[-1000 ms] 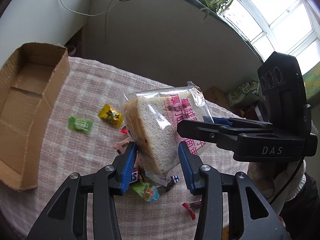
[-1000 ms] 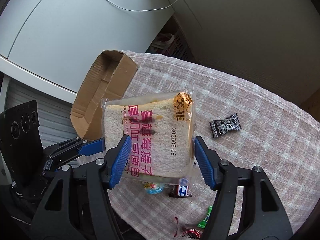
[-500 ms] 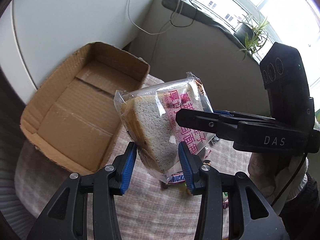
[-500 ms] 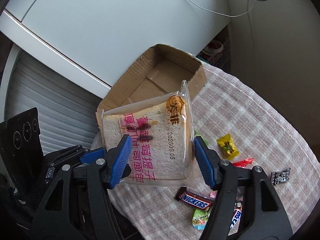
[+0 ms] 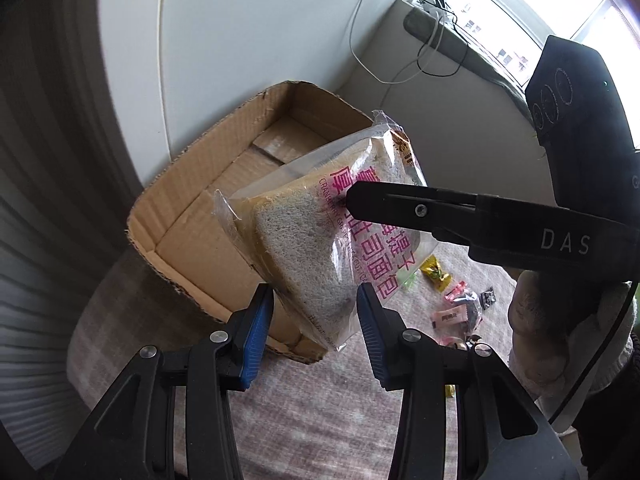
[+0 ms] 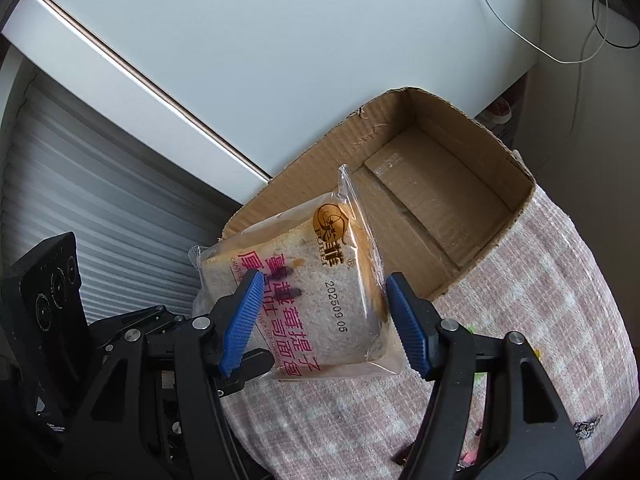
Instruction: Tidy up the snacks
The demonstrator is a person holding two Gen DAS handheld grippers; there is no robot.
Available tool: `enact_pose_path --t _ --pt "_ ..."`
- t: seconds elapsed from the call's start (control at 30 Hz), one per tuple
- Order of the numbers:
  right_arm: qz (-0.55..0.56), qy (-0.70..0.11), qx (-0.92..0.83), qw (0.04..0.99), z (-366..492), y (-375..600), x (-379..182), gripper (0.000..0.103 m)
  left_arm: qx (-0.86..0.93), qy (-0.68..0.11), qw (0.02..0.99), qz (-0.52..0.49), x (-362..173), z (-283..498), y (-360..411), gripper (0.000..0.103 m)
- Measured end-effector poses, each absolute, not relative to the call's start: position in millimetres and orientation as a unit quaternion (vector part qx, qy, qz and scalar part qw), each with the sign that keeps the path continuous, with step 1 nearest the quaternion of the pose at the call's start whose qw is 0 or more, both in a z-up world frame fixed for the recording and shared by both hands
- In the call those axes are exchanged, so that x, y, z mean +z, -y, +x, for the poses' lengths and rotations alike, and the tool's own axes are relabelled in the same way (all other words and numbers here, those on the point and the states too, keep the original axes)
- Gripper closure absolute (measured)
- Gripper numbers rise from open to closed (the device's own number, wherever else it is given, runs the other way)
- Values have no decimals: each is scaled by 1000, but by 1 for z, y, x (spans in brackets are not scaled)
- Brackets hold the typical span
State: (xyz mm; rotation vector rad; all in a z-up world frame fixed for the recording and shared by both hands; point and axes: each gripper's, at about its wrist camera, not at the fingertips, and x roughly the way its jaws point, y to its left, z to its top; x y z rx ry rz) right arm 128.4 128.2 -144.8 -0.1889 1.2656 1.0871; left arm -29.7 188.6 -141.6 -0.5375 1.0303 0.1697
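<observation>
The right claw (image 6: 325, 323) grips a sealed bag of sliced bread (image 6: 304, 300) across its flat width, blue pads pressed to both edges. The left claw (image 5: 315, 330) clamps the bag's lower corner from the other side. The clear wrapper carries pink Chinese lettering, a gold logo and a printed date. Beyond both claws, the bag hangs above an open cardboard box (image 6: 440, 184) on the checked bench (image 6: 560, 280). Small wrapped sweets (image 5: 436, 272) lie right of the left claw, partly hidden.

Clear bread bag (image 6: 304, 296) with magenta lettering and an orange logo; brown cardboard box (image 6: 420, 184); pink-and-white checked tablecloth (image 6: 540, 300); blue claw pads (image 6: 242, 320).
</observation>
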Motion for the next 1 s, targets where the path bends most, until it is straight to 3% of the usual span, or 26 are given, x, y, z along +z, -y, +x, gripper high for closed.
enact_pose_path --t 0.13,0.23,0.77,1.0 --pt "-99 -561 481 666 128 -140 -148 36 93 -486 831 -254 -145 -31 -197 63" --pt "-106 -561 472 672 128 -144 -150 36 101 -486 830 -254 -147 -30 -203 72" --pt "-100 -552 447 697 134 -111 -135 36 116 -476 835 -251 -142 -34 -211 72" --pt "-101 -544 414 723 133 -61 -119 36 91 -476 844 -231 -133 -29 -190 66"
